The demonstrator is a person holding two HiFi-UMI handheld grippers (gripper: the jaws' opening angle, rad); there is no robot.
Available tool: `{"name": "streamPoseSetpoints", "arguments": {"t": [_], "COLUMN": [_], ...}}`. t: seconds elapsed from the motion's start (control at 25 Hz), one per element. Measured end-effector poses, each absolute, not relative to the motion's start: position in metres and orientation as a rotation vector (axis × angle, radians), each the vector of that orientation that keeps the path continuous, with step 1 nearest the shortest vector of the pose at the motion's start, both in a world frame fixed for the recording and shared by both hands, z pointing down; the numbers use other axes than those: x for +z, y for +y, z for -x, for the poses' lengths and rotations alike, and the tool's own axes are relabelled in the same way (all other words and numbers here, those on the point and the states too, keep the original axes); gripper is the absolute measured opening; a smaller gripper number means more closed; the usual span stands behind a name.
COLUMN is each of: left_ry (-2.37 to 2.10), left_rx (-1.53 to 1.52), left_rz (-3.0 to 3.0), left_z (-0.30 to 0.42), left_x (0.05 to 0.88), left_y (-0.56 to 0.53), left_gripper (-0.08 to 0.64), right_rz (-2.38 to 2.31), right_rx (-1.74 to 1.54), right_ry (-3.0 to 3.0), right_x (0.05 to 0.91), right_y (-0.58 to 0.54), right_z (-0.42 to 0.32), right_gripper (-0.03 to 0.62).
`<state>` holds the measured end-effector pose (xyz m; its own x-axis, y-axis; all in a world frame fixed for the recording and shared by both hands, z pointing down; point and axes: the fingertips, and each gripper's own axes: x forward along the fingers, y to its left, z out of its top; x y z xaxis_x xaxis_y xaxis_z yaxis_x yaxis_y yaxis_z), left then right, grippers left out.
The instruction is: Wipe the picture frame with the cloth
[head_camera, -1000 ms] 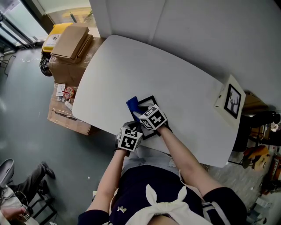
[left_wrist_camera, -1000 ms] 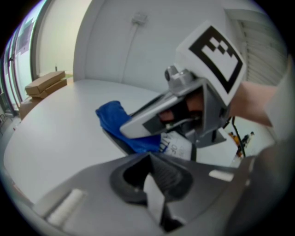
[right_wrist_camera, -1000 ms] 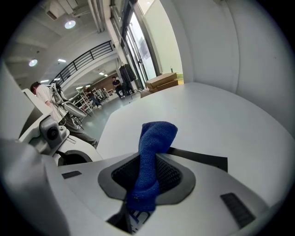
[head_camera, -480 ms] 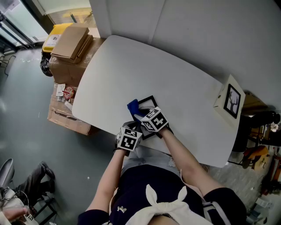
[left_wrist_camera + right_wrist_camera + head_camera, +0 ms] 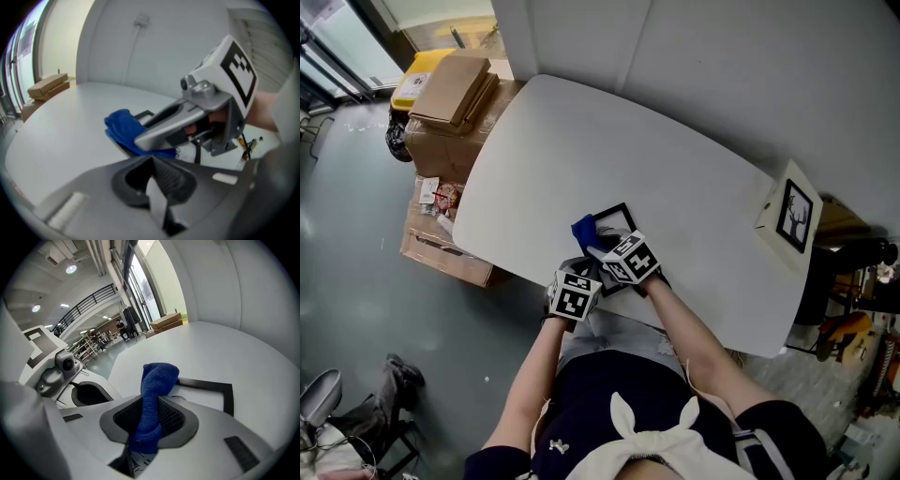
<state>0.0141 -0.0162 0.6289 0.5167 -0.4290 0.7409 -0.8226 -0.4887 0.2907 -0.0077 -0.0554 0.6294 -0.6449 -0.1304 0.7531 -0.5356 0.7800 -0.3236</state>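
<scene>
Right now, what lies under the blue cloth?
The black picture frame lies under the blue cloth, flat on the white table. The cloth and the right gripper, its jaws shut on the cloth, cover the frame's near part.

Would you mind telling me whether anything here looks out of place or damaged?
Nothing stands out. The picture frame lies flat near the table front edge, and the blue cloth is held in the right gripper.
</scene>
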Motion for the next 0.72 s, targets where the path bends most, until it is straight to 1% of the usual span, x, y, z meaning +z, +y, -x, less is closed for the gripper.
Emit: {"name": "streamPoseSetpoints", "arguments": {"t": [0.72], "left_ry": [-1.018], "left_rx": [0.790], "left_rz": [-2.111], "left_z": [-0.0133], "left_x": [0.6284], "left_y": [-0.0152], "left_gripper": [0.003], "right_rz": [-0.572], "right_rx": [0.648], "right_ry": [-2.213], "right_x": [0.6298], "right_y": [-0.0637], "right_z": [-0.0002], "right_gripper": [0.084]}}
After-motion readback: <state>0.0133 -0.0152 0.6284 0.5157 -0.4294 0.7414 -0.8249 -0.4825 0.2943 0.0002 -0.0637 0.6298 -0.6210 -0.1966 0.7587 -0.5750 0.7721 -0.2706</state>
